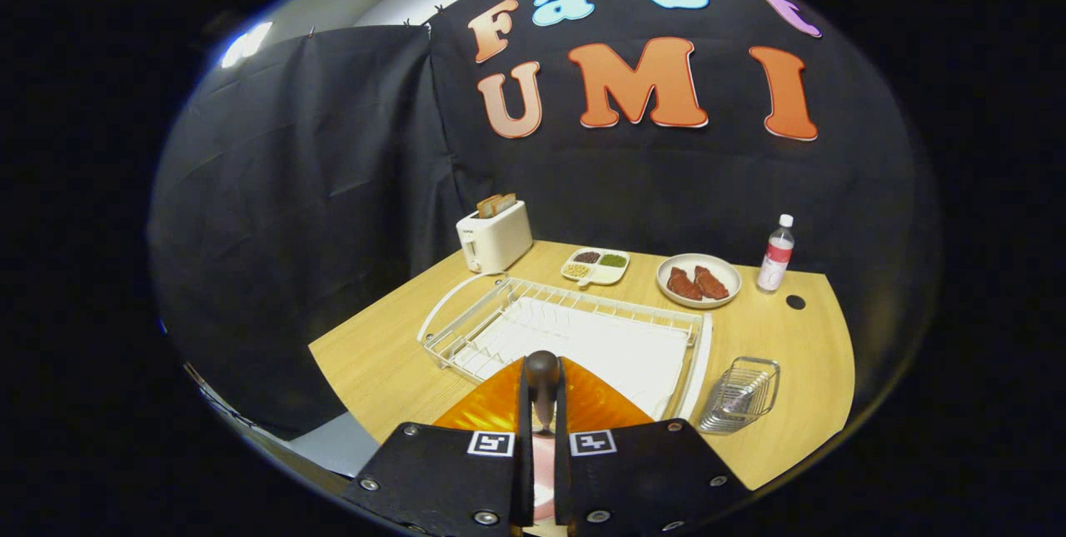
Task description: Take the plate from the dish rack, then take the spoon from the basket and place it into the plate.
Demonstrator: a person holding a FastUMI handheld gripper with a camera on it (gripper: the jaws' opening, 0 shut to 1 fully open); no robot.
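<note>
Claw point(542, 404) clamped on ribbed orange plate point(595, 404), held just above white wire dish rack point(575, 325); wire basket point(741, 394) beside rack w/ spoon point(744, 393).

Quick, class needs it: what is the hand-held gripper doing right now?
Hand-held gripper: closed on the orange plate, held above the dish rack.
</note>
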